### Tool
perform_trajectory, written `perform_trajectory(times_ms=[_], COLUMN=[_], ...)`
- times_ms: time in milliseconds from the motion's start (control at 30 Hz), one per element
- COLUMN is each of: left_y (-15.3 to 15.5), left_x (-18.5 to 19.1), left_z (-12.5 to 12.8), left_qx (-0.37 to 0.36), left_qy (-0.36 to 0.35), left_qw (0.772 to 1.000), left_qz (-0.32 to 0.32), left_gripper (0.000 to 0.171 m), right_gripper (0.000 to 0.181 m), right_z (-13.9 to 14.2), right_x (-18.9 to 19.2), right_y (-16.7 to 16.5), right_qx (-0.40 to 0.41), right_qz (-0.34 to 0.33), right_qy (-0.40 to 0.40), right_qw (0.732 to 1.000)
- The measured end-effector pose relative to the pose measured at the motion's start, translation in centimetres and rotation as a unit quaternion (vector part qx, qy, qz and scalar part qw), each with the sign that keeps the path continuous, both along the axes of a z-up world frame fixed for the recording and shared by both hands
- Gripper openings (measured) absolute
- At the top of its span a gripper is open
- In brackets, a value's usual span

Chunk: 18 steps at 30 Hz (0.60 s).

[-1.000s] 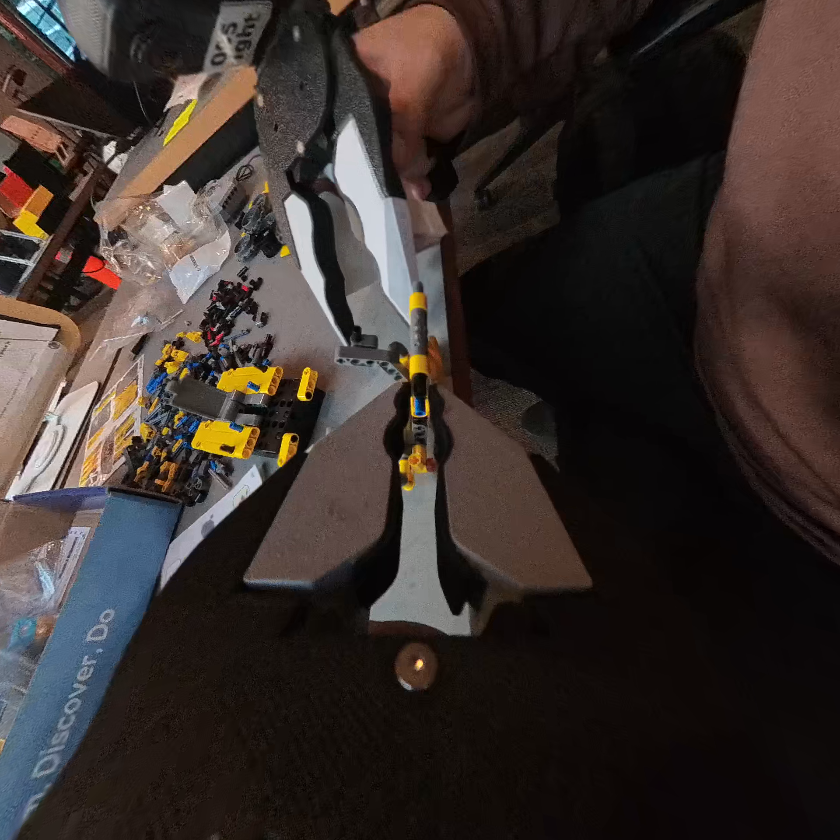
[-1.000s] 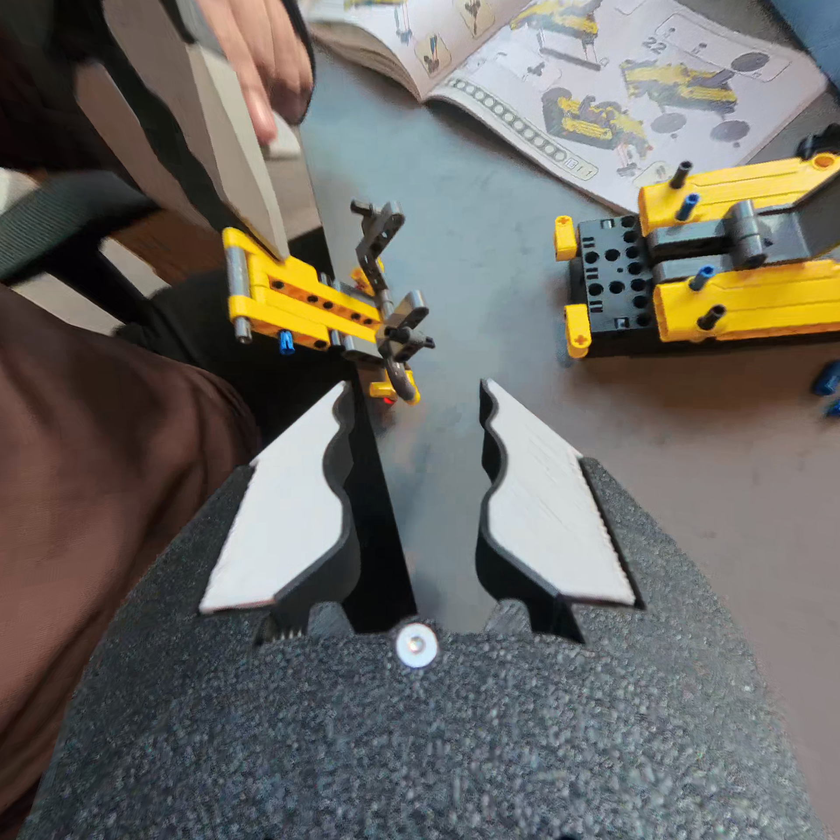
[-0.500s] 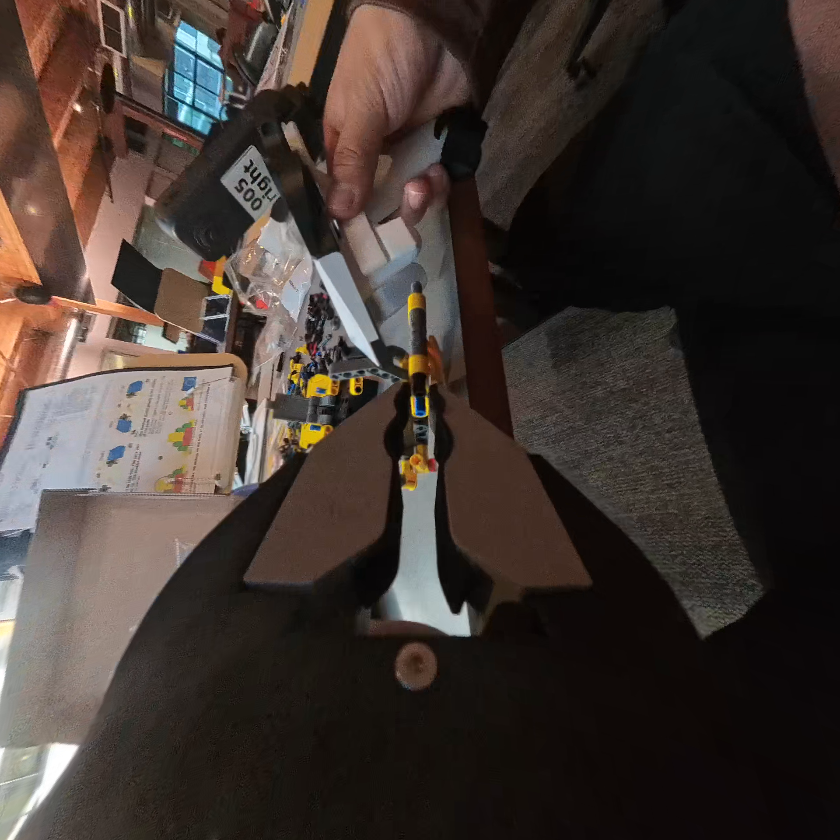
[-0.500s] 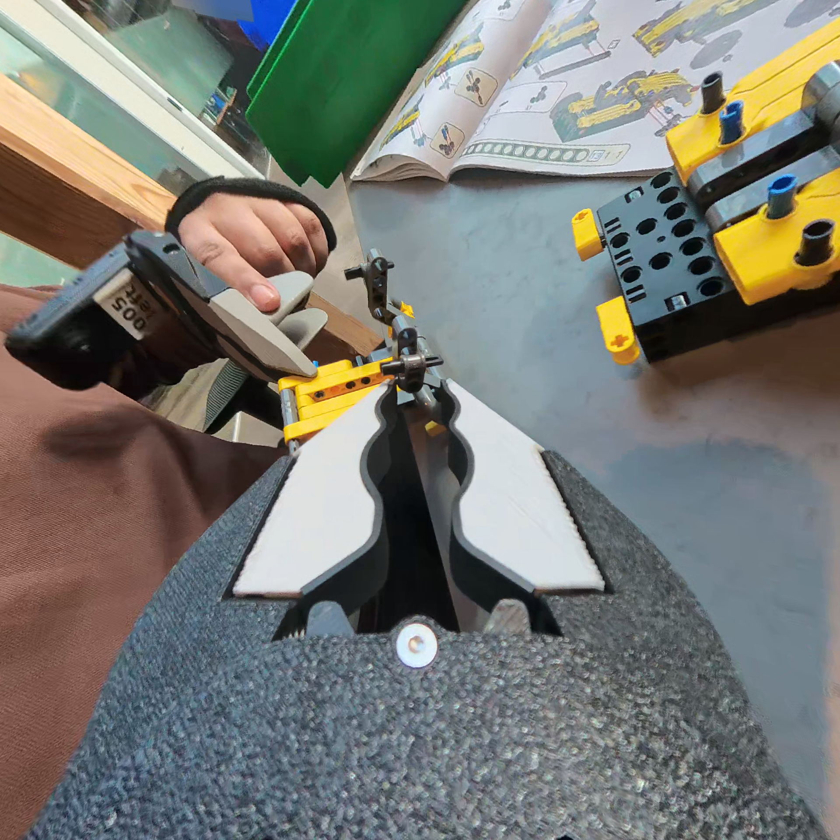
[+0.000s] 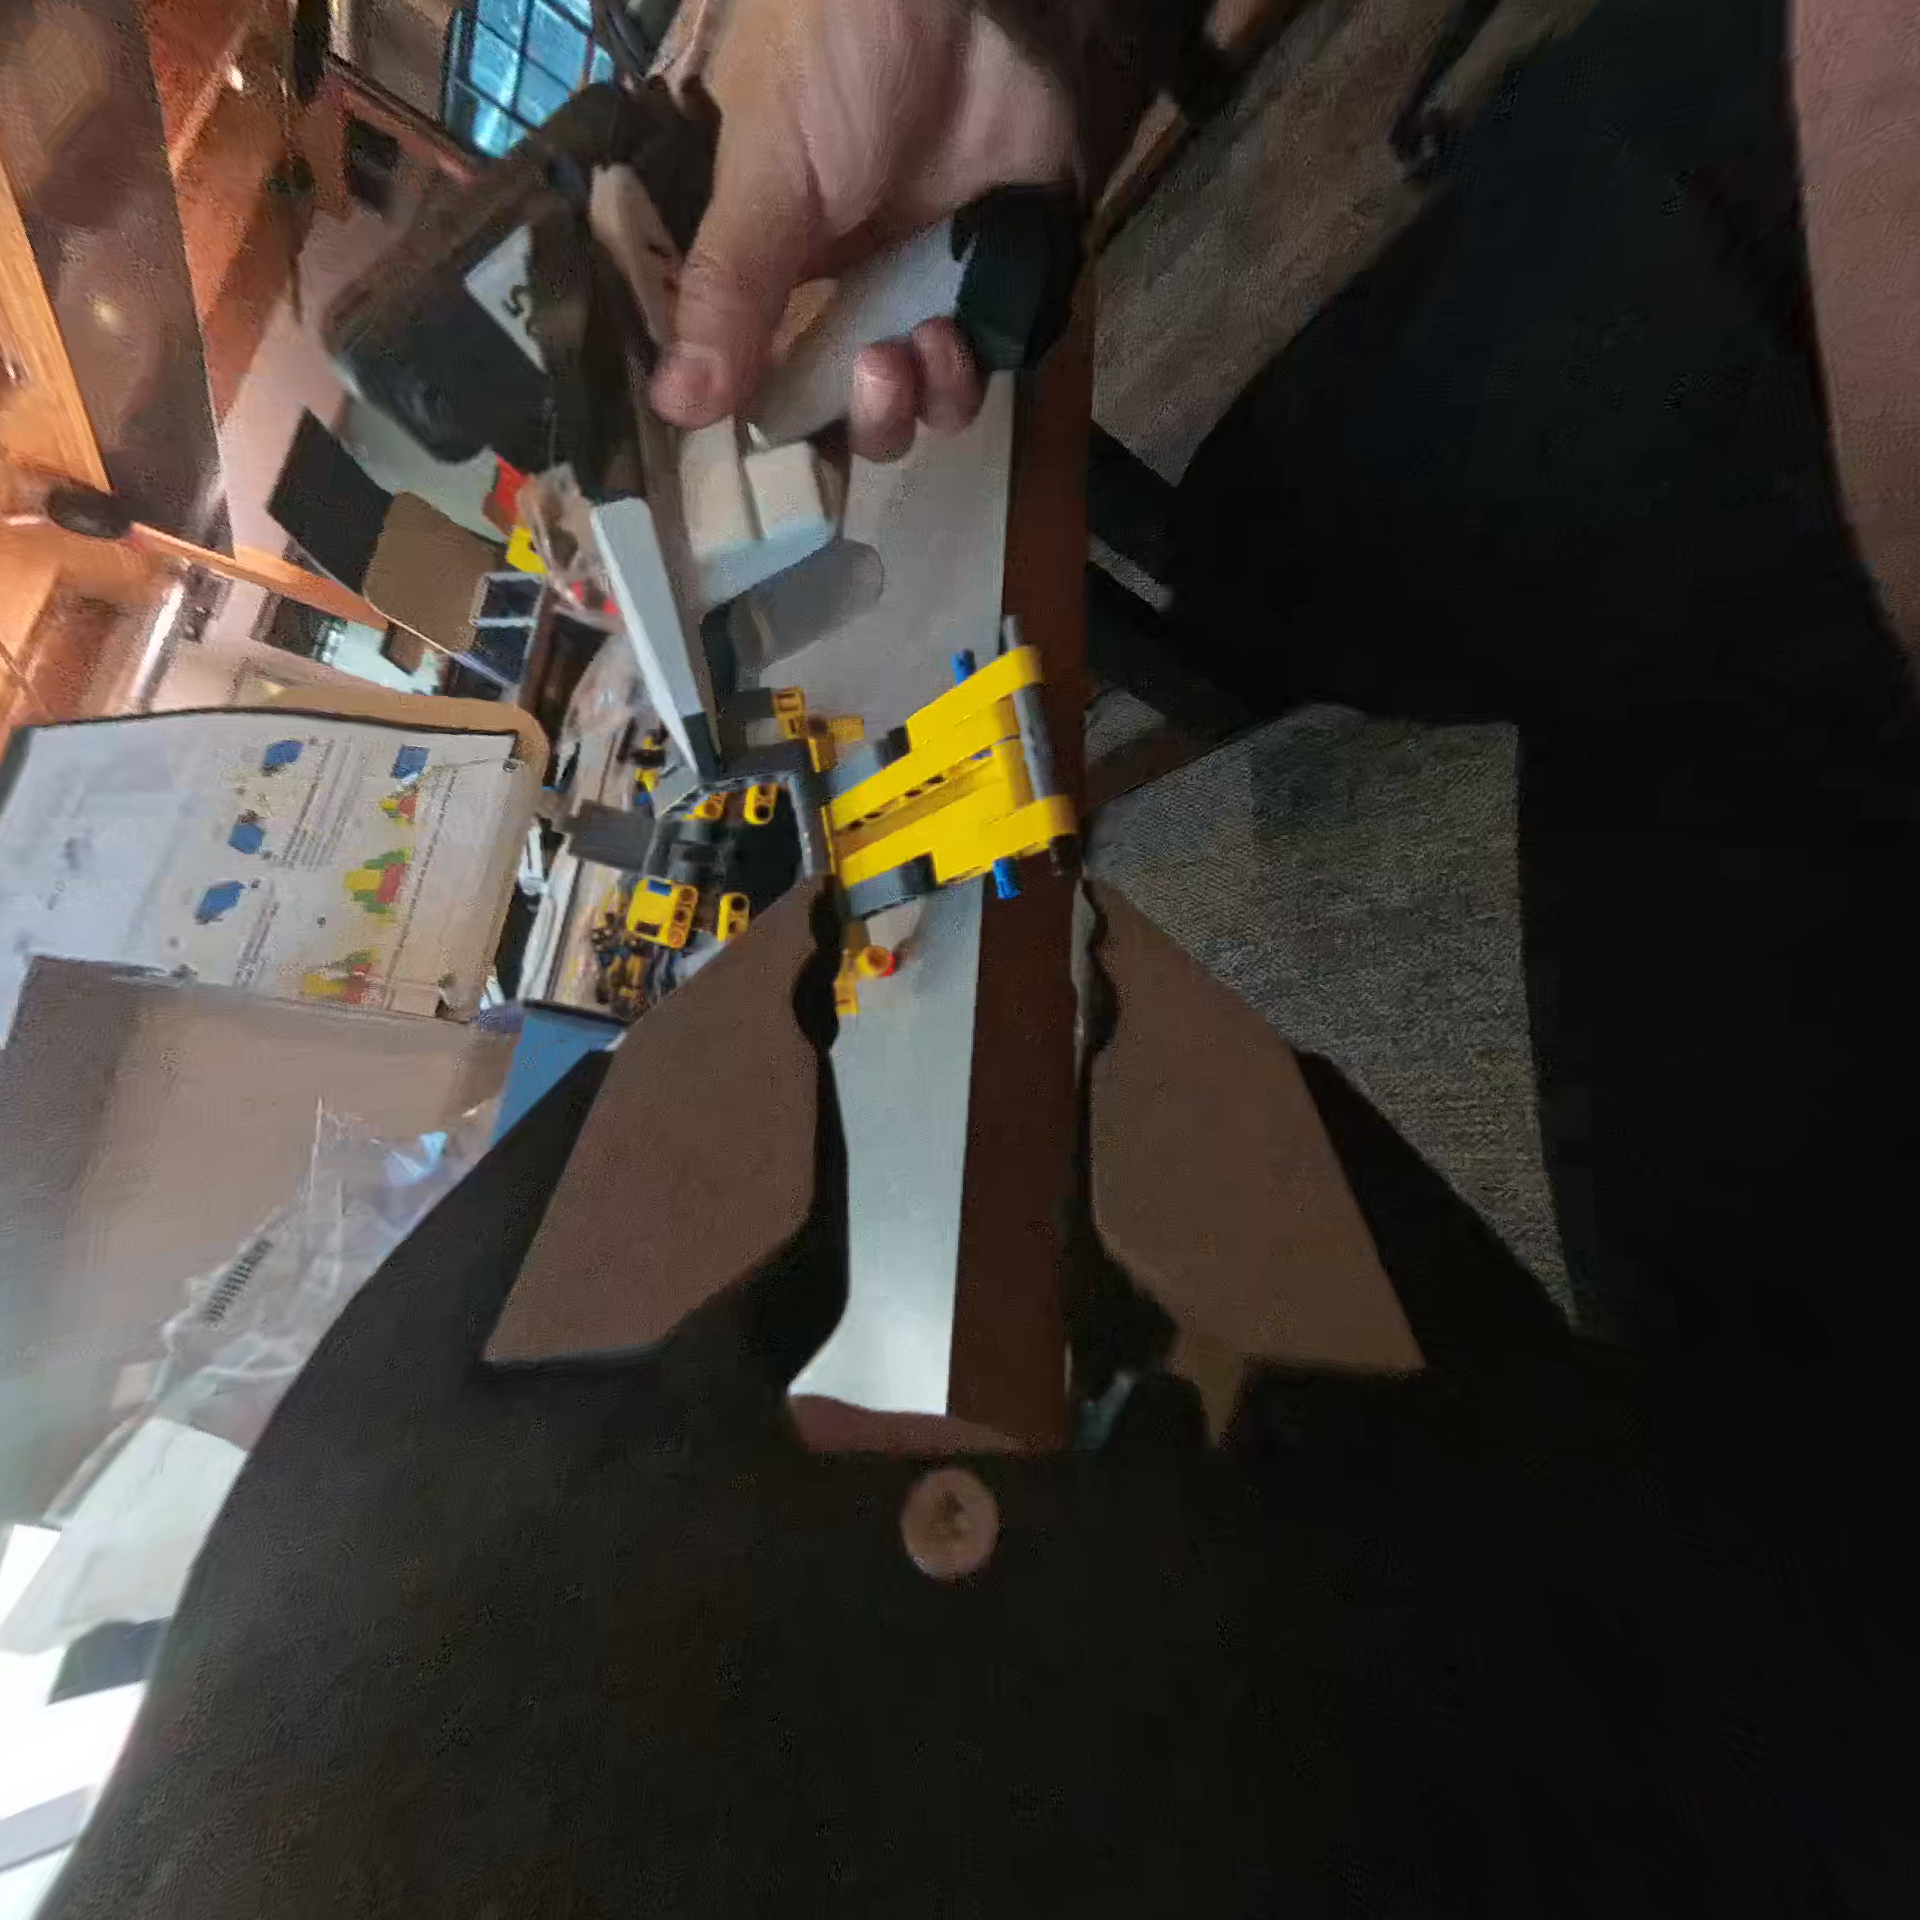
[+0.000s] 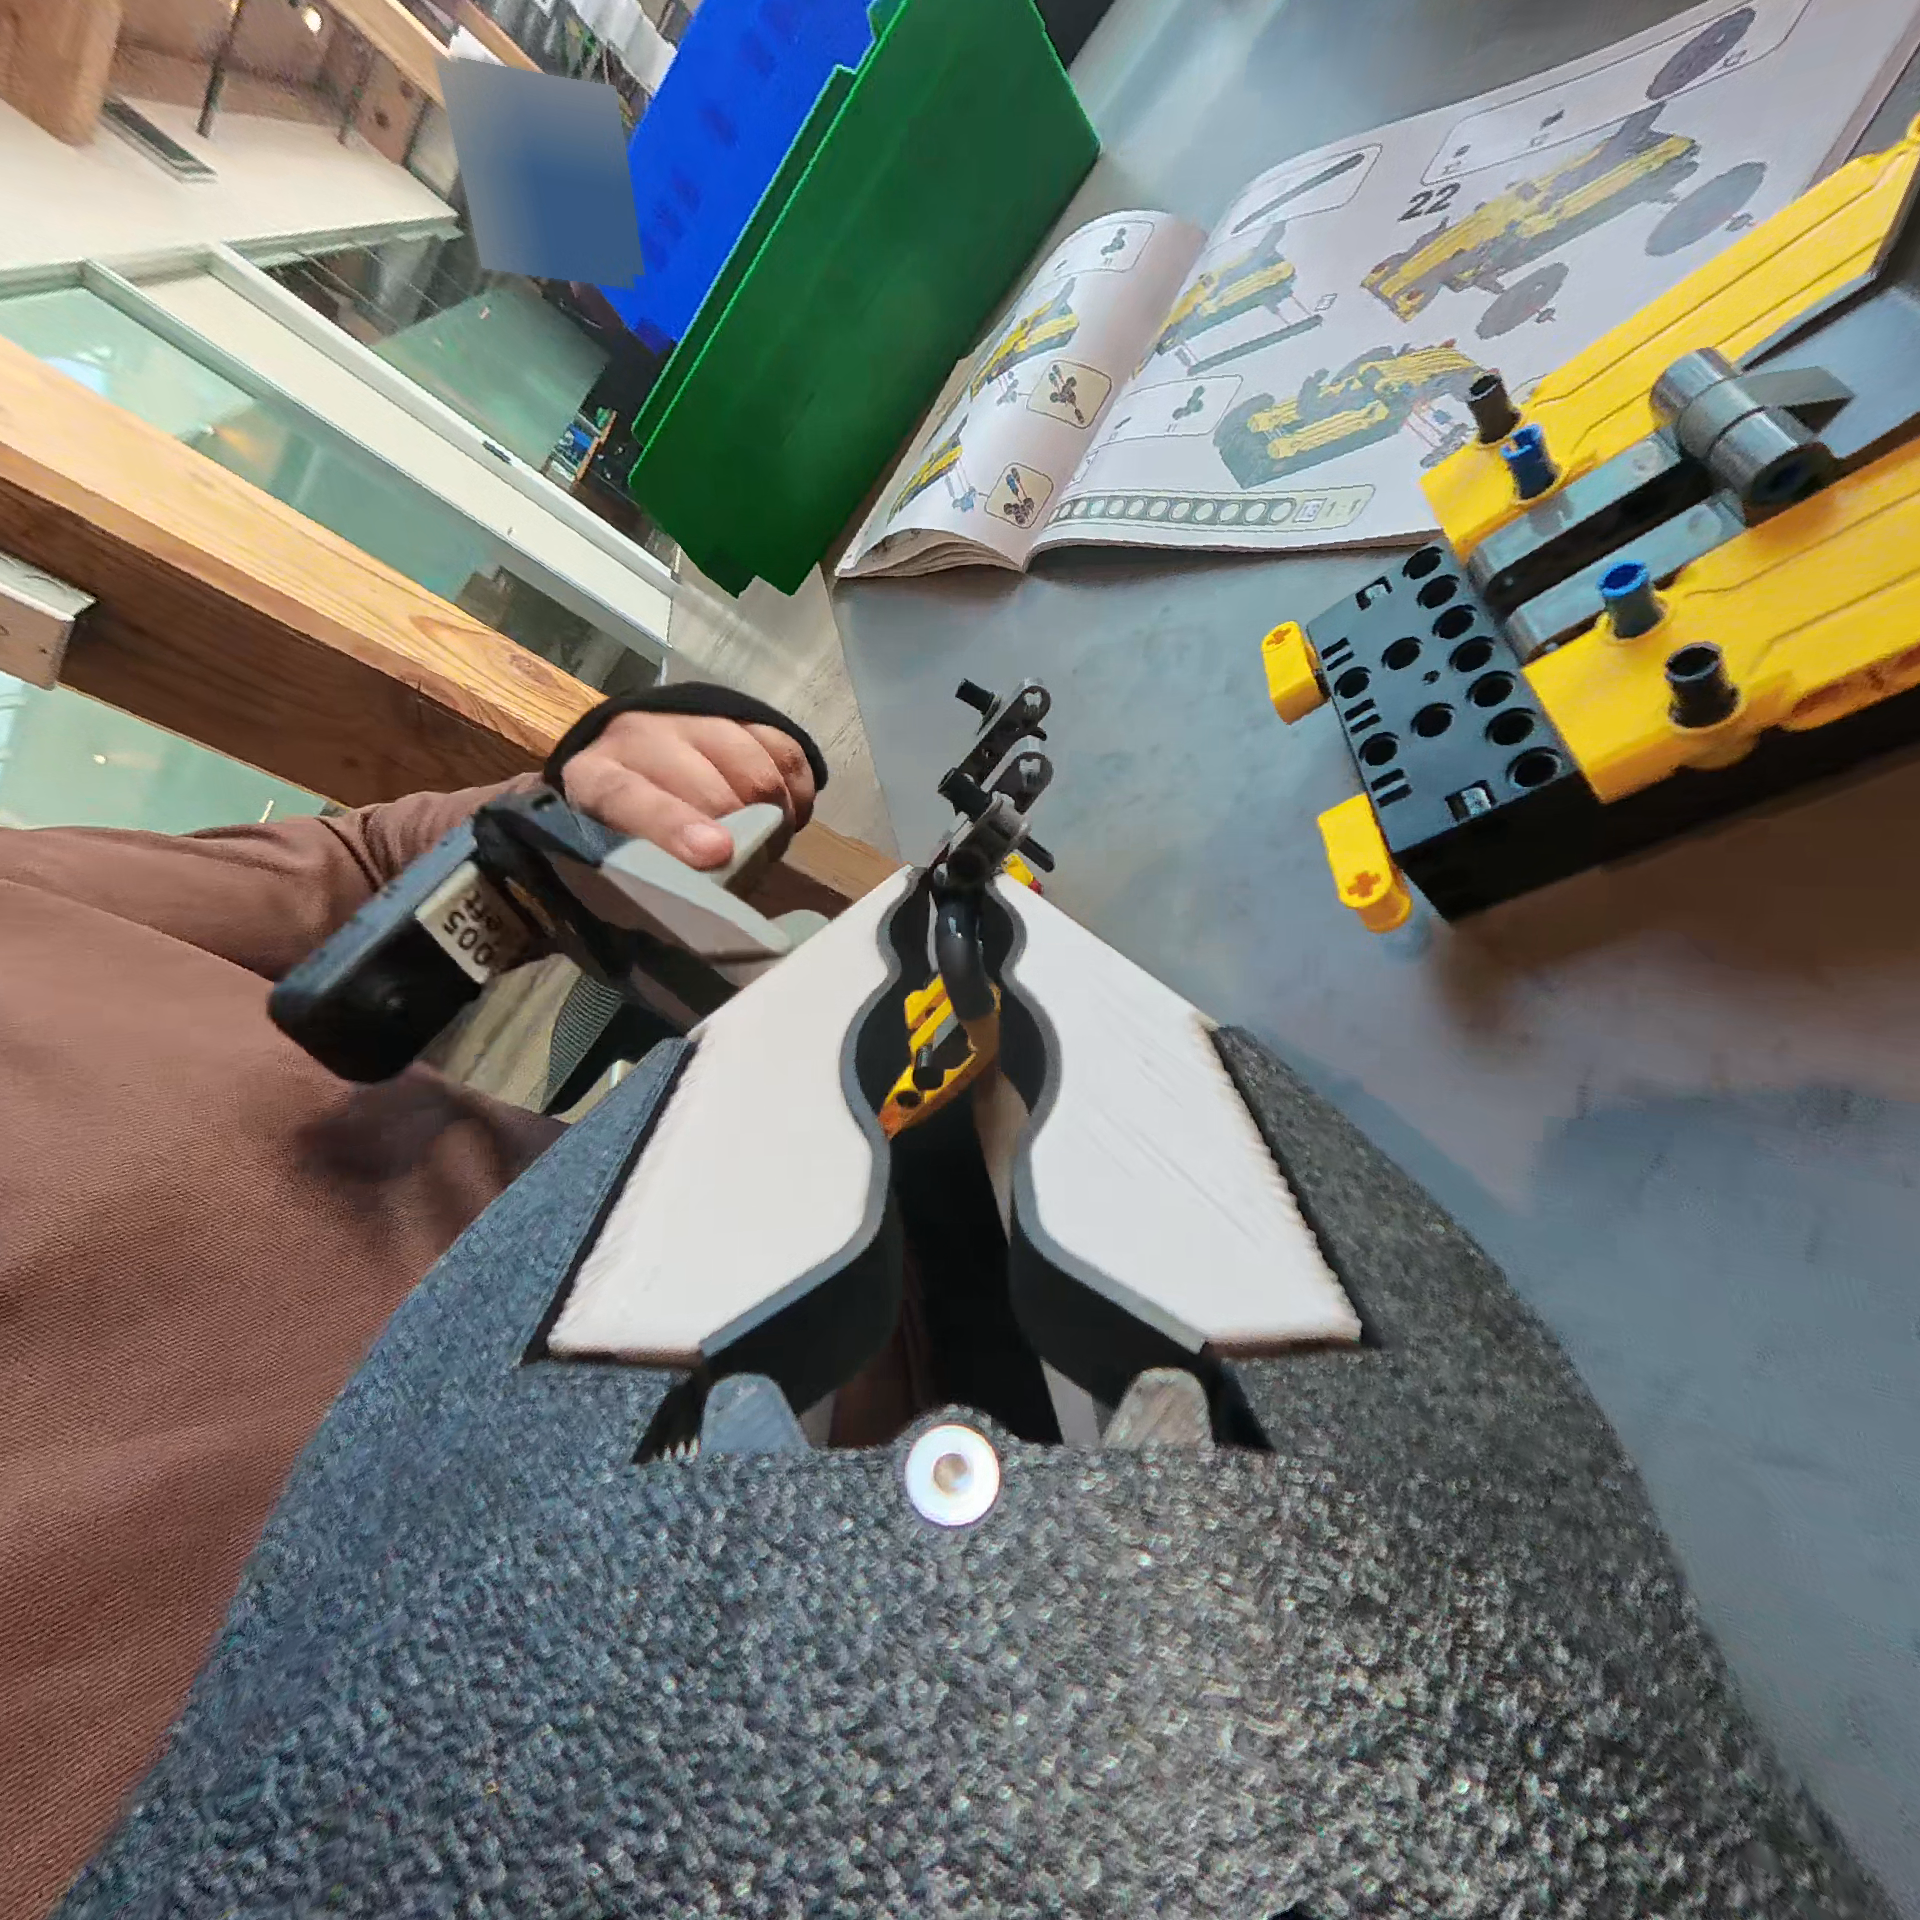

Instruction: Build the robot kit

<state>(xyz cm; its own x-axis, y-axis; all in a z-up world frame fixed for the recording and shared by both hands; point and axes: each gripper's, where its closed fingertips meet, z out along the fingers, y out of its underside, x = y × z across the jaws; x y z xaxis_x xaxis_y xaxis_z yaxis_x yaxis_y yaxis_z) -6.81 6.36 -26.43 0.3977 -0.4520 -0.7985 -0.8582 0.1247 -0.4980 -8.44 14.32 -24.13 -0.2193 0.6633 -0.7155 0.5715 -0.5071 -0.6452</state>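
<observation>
A small yellow and grey brick assembly (image 6: 935,1049) with black links sticking out ahead sits clamped between the fingers of my right gripper (image 6: 961,894), which is shut on it above the grey table (image 6: 1143,644) near its edge. In the left wrist view the same assembly (image 5: 945,779) hangs just past the tips of my left gripper (image 5: 951,914), which is open and holds nothing. The right gripper's white fingers (image 5: 665,644) grip the assembly's far end there. The left gripper (image 6: 717,925), held by a hand, shows to the left in the right wrist view.
A larger yellow and black model (image 6: 1558,644) lies on the table to the right, an open instruction booklet (image 6: 1299,343) behind it. Green (image 6: 862,291) and blue (image 6: 748,135) plates stand at the back. Loose parts (image 5: 644,925), a cardboard box (image 5: 239,831) and the table's brown edge (image 5: 1023,1039) show. Some 9 centimeters of space lies between my two pairs of fingers.
My right gripper has closed on the assembly. My left gripper, which was shut on it, has opened and let it go; the assembly has turned flat-side toward the left camera.
</observation>
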Motion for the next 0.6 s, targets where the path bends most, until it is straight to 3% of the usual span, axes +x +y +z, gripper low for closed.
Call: perform_trajectory(times_ms=[133, 233, 333, 433, 600], left_y=[1.6, 4.8, 7.1, 9.2, 10.6], left_x=[-1.9, -2.6, -1.6, -1.5, -0.6], left_z=[2.8, 2.9, 2.7, 2.2, 1.5], left_qx=[-0.051, -0.132, -0.177, -0.192, -0.219], left_qy=[-0.139, -0.187, -0.23, -0.279, -0.361], left_qw=[0.987, 0.96, 0.937, 0.913, 0.877], left_qz=[0.06, 0.16, 0.194, 0.228, 0.231], left_gripper=[0.02, 0.03, 0.035, 0.029, 0.021], right_gripper=[0.005, 0.005, 0.005, 0.005, 0.006], right_z=[0.1, 0.4, 0.5, 0.5, 0.3], right_x=[-0.1, -0.4, -0.7, -0.7, -0.6], right_y=[0.2, 0.3, 0.9, 1.1, 1.5], right_qx=[-0.017, -0.022, -0.02, -0.019, 0.013], right_qz=[-0.007, -0.017, -0.035, -0.042, -0.047], right_qy=[0.006, 0.017, 0.022, 0.023, 0.03], right_qw=[1.0, 0.999, 0.999, 0.999, 0.998])
